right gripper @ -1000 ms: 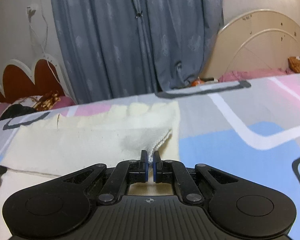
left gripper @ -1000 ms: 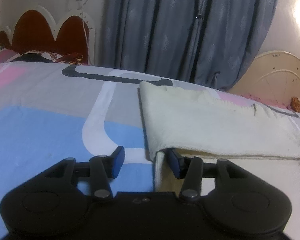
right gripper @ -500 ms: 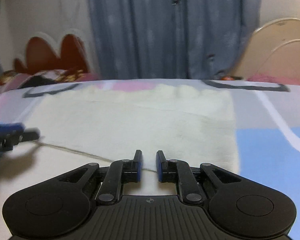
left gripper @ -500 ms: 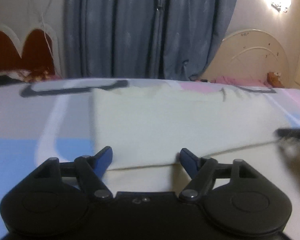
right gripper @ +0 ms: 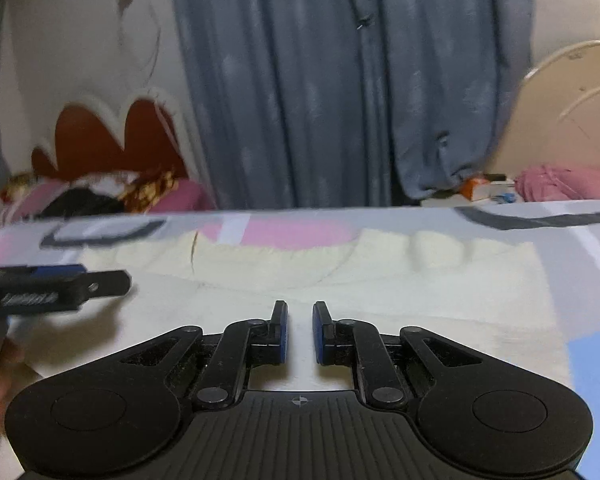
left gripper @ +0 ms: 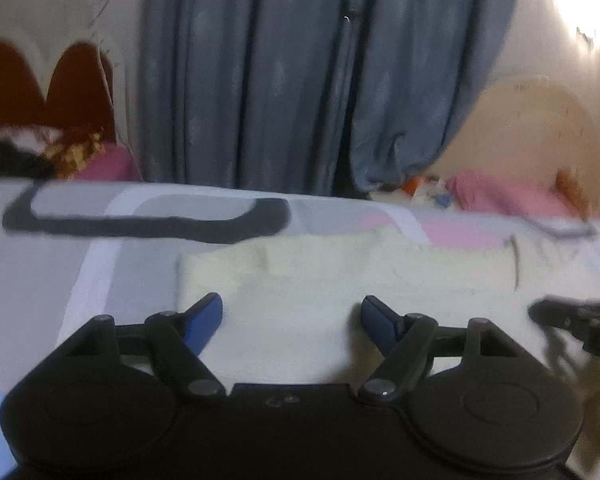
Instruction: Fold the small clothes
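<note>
Cream knit garment (left gripper: 340, 280), soft and fleecy, lies spread flat on the patterned bedsheet (left gripper: 60, 280), one fold edge running across its width; a ragged far edge sits toward the grey curtain (left gripper: 300, 80).

Left gripper (left gripper: 291, 314): jaws wide and opening further, hovering above the cloth near its left edge. Nothing pinched between the blue pads (left gripper: 204, 320).

Right gripper (right gripper: 300, 330): jaws parted by a narrow gap, empty; cloth visible through the gap, not caught. The left tool's tip also shows at the left of the right wrist view, over the same cloth.

Step in hand, as judged: between folds. Both tongs have let go and hang free over the garment, so one fold looks laid down.

Next move, as judged: pick a fresh edge or pair of corners, come down low enough to pinch only the top layers, then carry them across. Risk: fleecy fabric drags and undoes the fold already lying there.
</note>
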`<state>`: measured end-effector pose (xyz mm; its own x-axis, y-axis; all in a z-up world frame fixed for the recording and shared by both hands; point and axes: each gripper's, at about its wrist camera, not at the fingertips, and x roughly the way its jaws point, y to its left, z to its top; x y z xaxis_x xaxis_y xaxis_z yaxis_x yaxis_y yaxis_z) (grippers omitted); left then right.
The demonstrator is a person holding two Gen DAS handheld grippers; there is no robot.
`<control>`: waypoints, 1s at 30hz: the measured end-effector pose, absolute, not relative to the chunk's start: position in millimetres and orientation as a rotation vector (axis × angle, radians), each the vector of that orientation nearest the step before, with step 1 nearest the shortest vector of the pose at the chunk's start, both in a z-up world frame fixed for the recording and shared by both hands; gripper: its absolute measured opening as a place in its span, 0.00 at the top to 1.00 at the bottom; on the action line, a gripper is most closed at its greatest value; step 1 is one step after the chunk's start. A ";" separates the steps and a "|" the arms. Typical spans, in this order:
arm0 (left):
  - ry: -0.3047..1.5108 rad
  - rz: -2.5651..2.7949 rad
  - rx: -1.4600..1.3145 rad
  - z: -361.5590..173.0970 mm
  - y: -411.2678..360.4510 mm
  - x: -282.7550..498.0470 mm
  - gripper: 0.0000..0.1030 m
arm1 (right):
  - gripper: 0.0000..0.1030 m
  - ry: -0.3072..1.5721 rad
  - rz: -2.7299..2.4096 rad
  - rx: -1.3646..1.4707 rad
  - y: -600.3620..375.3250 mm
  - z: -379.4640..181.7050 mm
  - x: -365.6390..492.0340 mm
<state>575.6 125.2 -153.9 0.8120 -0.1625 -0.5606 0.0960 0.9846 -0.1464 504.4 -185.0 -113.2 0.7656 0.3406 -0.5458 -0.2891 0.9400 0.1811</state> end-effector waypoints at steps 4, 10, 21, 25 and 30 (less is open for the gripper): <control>0.573 -0.119 -0.089 -140.0 124.1 562.3 0.28 | 0.88 0.608 0.326 0.124 -197.6 -113.8 504.0; 0.548 -0.190 -0.045 -136.5 77.3 565.5 0.15 | 0.88 0.603 0.403 0.129 -163.4 -102.8 506.4; 0.615 -0.056 -0.042 -153.7 130.4 551.9 0.16 | 0.88 0.641 0.149 0.272 -279.7 -109.0 500.2; 0.521 -0.091 -0.034 -131.7 105.1 523.3 0.18 | 0.88 0.601 0.170 0.215 -266.7 -88.7 490.6; 0.539 -0.224 0.021 -137.2 42.4 506.6 0.15 | 0.88 0.599 0.343 0.154 -221.6 -86.5 462.3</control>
